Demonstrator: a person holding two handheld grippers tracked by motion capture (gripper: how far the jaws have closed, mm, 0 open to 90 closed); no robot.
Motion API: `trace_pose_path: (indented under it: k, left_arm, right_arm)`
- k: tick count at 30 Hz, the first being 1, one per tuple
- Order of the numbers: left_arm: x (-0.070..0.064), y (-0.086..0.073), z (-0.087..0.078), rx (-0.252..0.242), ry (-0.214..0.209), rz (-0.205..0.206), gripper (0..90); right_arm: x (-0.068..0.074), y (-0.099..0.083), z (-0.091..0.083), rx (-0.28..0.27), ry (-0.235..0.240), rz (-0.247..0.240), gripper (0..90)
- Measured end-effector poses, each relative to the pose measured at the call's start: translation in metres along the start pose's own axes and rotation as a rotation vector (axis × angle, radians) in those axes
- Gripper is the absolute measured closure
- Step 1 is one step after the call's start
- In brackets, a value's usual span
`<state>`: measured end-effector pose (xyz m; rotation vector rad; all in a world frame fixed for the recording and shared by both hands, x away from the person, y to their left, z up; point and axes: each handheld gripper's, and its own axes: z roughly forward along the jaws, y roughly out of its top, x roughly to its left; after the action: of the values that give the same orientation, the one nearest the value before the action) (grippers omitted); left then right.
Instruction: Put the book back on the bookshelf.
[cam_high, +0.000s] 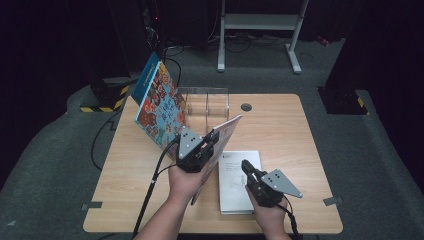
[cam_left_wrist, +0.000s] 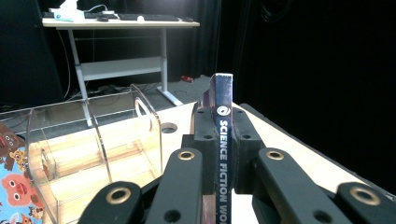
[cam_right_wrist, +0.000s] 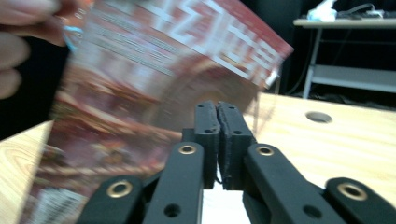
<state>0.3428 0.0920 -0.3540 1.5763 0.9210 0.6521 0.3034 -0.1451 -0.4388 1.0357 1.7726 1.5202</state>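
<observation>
Farthest to my left on the table (cam_high: 280, 125), a colourful picture book (cam_high: 159, 102) leans upright against the clear acrylic rack (cam_high: 207, 107), whose curved dividers (cam_left_wrist: 95, 135) I see from the left gripper view. Next comes my left gripper (cam_high: 212, 137), raised above the tabletop with its jaws clamped on the spine of a science fiction book (cam_left_wrist: 223, 140); the book stands tilted on edge, lifted off the wood, near the front of the rack but apart from it. In the right gripper view its reddish cover (cam_right_wrist: 154, 88) sits close in front of the lens. Right of that, a white booklet (cam_high: 239, 180) lies flat on the table. My right gripper (cam_high: 246, 166) hovers over that booklet, jaws pressed together with nothing between them.
</observation>
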Motion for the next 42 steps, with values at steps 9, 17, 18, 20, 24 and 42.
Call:
trace_pose_path:
  k: [9,17,18,20,24,42]
  left_arm:
    - [0.018,0.003,-0.017,-0.067,0.013,0.005,83.9]
    - [0.024,0.008,-0.019,-0.065,-0.01,-0.001,84.0]
    - [0.024,0.008,-0.019,-0.065,-0.01,-0.001,84.0]
    - [0.026,0.011,-0.018,-0.078,-0.003,0.002,84.0]
    - [0.026,0.017,-0.017,-0.098,0.004,0.02,84.0]
    - [0.038,0.015,-0.016,-0.163,-0.014,0.011,83.8]
  right_arm:
    - [-0.056,-0.029,-0.026,0.015,-0.141,0.039,75.5]
    - [-0.085,-0.049,-0.036,0.056,-0.217,0.105,77.4]
    - [-0.085,-0.049,-0.036,0.056,-0.217,0.105,77.4]
    - [-0.087,-0.048,-0.037,0.052,-0.219,0.103,78.8]
    - [-0.086,-0.049,-0.036,0.055,-0.229,0.09,79.3]
    - [-0.086,-0.052,-0.035,0.067,-0.219,0.097,79.8]
